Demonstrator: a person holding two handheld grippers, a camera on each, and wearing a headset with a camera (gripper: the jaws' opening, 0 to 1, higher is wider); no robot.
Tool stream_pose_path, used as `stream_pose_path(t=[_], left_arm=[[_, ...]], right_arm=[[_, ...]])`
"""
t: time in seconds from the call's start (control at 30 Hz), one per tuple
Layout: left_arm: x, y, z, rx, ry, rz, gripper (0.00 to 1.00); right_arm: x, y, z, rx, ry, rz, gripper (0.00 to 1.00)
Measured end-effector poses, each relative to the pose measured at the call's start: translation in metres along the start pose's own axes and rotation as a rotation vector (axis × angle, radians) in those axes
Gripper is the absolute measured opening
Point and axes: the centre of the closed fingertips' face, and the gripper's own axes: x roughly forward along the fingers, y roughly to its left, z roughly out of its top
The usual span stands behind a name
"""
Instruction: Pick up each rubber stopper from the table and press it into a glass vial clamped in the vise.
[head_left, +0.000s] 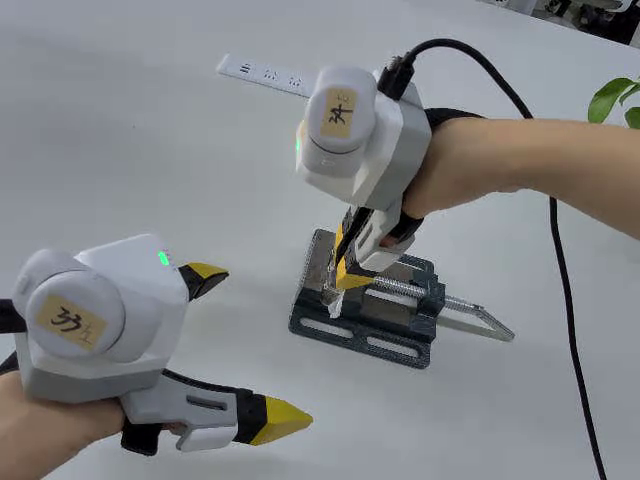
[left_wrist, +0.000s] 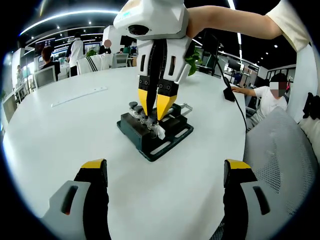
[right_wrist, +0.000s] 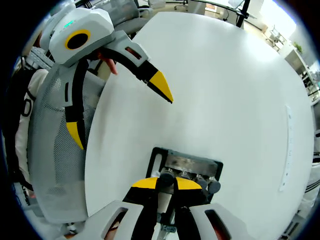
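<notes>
The right gripper (head_left: 345, 272) points straight down into the vise (head_left: 415, 300) mid-frame in the head view, but its own body blocks the business end from up there. Its own view sorts that out. Low centre, the yellow tips are pinched close on a dark rubber stopper (right_wrist: 166, 178) sitting on top of one of the glass vials (right_wrist: 201, 180), which stand in a row between the vise jaws. Can't tell how far in the stopper is.

The left gripper (head_left: 243, 346) hovers lower left over the table, jaws spread wide, holding nothing. The left gripper view gets the vial row from the side, but small and blurry.

A power strip (head_left: 262, 72) lies upper left, and a black cable (head_left: 560, 260) runs off the bottom edge.
</notes>
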Motion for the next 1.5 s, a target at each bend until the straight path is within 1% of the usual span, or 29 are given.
stream_pose_path(t=[0.57, 0.73, 0.87, 1.2, 1.4, 1.5], left_arm=[[0.0004, 0.0002, -0.0017, 0.0, 0.004, -0.003, 0.95], [0.001, 0.0005, -0.0017, 0.0, 0.004, -0.003, 0.95], [0.0016, 0.0006, -0.0017, -0.004, 0.002, -0.004, 0.95], [0.001, 0.0009, -0.0019, -0.003, 0.004, -0.002, 0.95], [0.0009, 0.0017, -0.0017, -0.001, 0.002, -0.003, 0.95], [0.0007, 0.0014, -0.0023, 0.0, 0.004, -0.005, 0.95]], right_arm=[[-0.0011, -0.0005, -0.0006, -0.025, 0.004, -0.009, 0.08], [-0.0011, 0.0004, -0.0008, -0.029, 0.002, -0.005, 0.09], [-0.001, -0.0008, -0.0012, -0.034, 0.005, -0.011, 0.08], [-0.0011, 0.0001, -0.0011, -0.036, -0.005, -0.006, 0.07], [-0.0022, 0.0028, -0.0014, -0.019, -0.025, 0.004, 0.11], [-0.002, 0.0035, -0.0028, -0.016, -0.032, -0.004, 0.11]])
